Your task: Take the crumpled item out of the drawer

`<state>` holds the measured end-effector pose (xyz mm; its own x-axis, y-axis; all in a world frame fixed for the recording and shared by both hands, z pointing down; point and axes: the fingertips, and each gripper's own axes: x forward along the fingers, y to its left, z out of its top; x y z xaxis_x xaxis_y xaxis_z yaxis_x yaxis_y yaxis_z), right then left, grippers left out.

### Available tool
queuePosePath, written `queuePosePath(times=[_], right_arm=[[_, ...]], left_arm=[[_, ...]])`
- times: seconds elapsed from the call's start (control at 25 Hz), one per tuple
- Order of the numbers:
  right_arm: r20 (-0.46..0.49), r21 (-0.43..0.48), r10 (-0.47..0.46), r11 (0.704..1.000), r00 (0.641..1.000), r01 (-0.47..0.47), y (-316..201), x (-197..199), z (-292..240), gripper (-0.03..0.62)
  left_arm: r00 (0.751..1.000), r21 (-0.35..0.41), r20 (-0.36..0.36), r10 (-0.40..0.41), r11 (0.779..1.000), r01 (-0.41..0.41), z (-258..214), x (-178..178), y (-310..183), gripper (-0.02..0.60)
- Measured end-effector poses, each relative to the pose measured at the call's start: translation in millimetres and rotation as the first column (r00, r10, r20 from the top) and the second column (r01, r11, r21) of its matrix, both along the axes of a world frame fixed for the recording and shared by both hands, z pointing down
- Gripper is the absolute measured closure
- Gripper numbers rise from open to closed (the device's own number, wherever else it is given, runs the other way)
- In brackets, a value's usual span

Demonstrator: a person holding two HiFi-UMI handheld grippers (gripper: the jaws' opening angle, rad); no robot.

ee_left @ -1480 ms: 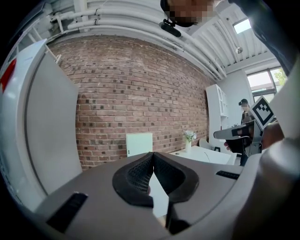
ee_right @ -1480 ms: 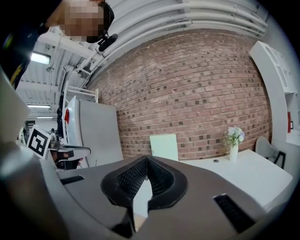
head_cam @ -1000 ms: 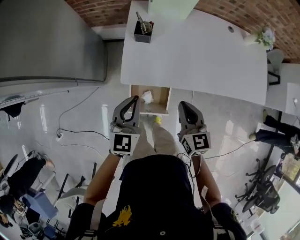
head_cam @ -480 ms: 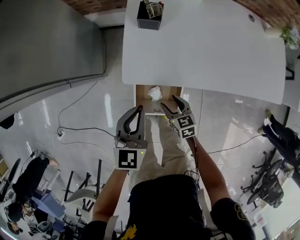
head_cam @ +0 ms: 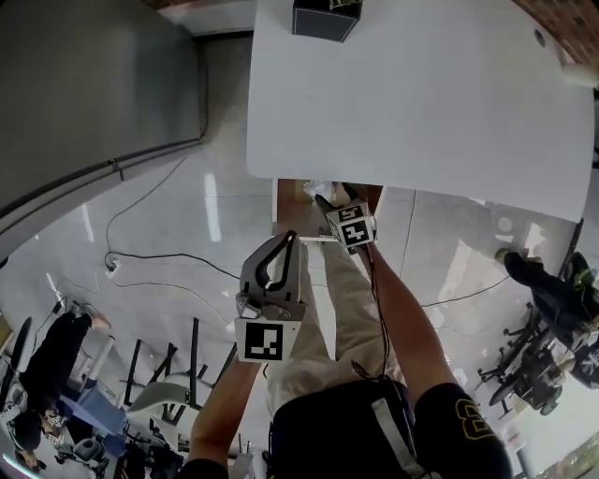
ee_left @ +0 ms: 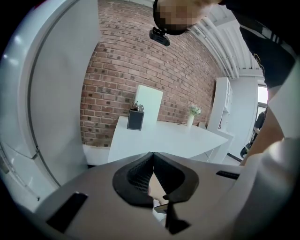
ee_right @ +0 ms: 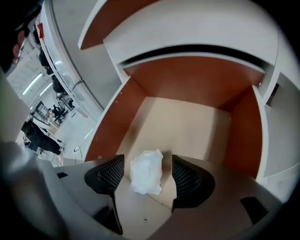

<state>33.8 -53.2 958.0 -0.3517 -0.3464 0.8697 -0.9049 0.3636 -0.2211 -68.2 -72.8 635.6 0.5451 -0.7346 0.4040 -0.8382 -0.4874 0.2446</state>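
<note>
Right gripper (ee_right: 146, 161): jaws wide, just opened, straddling the crumpled white paper (ee_right: 146, 172) without pressing it; paper lies on the open drawer's (ee_right: 119, 119) floor; close too high and your pads skim the wad, nudging it deeper; left gripper (ee_left: 152, 155): jaws closed tip to tip, empty.

A black box (head_cam: 324, 19) stands on the white desk (head_cam: 421, 94).

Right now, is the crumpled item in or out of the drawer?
In. The crumpled item lies on the drawer floor, inside the right claw, whose jaws have just been opening and do not touch it.
</note>
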Motion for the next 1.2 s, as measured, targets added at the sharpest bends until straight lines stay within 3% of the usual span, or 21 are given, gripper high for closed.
queuePosePath(times=[0.24,0.4,0.64,0.8,0.96,1.2], right_arm=[[-0.025,-0.057,-0.045,0.997,0.999,0.043,-9.5,-3.6,53.0,0.26],[-0.045,-0.152,-0.124,0.982,0.991,0.116,-0.3,-19.9,66.0,0.261],[-0.075,-0.165,-0.239,0.96,0.968,0.225,7.3,-25.4,50.6,0.417],[-0.029,-0.114,-0.237,0.966,0.971,0.232,5.5,-23.7,7.4,0.455],[0.043,-0.039,-0.147,0.988,0.988,0.149,4.6,-9.8,-65.6,0.469],[0.095,0.156,-0.081,0.986,0.992,0.066,-8.7,24.3,-202.8,0.488]], left_arm=[[0.998,-0.031,0.006,-0.066,0.997,0.066,36.2,-23.3,-6.6,0.563],[0.995,-0.038,-0.018,-0.097,0.995,0.097,37.1,-22.9,-5.5,0.563],[0.999,-0.025,-0.005,-0.05,0.998,0.05,9.2,-8.2,-4.7,0.563],[0.999,0.014,0.001,-0.049,0.999,0.049,-18.8,-7.0,-11.6,0.563],[1.0,0.067,0.023,-0.01,0.998,0.008,-62.7,-1.6,-12.0,0.563],[0.996,0.172,0.087,0.015,0.985,-0.03,-127.1,-4.1,-14.2,0.563]])
